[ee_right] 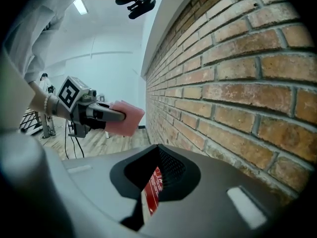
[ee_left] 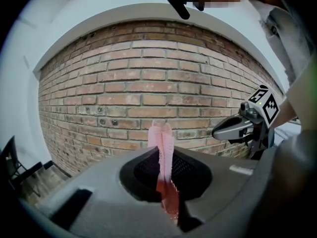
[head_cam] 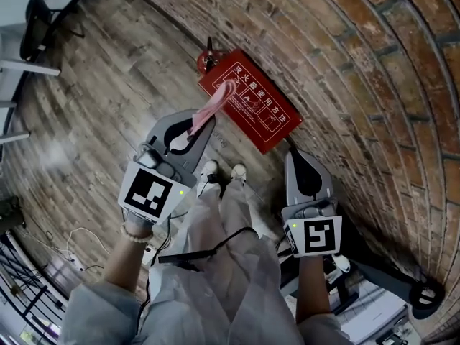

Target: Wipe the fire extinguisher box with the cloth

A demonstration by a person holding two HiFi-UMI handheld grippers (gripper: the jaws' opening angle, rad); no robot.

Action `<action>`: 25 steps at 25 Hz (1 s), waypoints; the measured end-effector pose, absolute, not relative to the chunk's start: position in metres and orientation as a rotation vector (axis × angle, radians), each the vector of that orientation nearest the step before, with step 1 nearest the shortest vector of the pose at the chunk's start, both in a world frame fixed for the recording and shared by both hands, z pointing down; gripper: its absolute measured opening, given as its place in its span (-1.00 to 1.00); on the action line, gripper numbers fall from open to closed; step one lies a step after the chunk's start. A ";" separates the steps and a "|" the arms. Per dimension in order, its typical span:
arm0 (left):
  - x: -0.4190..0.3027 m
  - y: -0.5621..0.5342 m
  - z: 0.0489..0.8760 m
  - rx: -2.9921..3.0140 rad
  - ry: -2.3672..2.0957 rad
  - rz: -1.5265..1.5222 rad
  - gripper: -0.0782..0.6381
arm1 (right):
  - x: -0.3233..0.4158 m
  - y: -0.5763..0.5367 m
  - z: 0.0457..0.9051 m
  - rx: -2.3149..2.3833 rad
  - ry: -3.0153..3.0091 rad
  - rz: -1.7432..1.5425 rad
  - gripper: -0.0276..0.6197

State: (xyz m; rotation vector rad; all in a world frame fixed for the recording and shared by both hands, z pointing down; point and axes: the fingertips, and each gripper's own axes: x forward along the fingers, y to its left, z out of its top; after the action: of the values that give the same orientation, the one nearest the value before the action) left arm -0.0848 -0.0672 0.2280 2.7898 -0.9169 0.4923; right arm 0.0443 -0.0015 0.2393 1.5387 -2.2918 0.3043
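Observation:
The red fire extinguisher box, printed with white characters, lies on the wooden floor against the brick wall. My left gripper is shut on a pink cloth, which hangs out over the box's near left end; whether it touches the box I cannot tell. In the left gripper view the cloth stands pinched between the jaws. My right gripper hovers beside the box's right corner, shut and holding nothing. Through its jaws a strip of the red box shows. The right gripper view also has the left gripper with the cloth.
The brick wall runs along the right. A red extinguisher stands behind the box. The person's shoes are just short of the box. A dark chair is at far left, cables lie at lower left, and a black stand at lower right.

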 end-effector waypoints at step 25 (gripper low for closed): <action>-0.052 -0.201 0.399 2.744 -0.974 0.740 -0.76 | 0.084 -0.029 0.347 1.687 -2.213 0.458 -0.89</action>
State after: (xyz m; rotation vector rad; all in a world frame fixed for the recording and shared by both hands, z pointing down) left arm -0.0518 -0.2008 0.3986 2.7444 -0.9738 0.7398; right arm 0.0836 -0.0286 0.3470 1.6875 -2.2126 0.4578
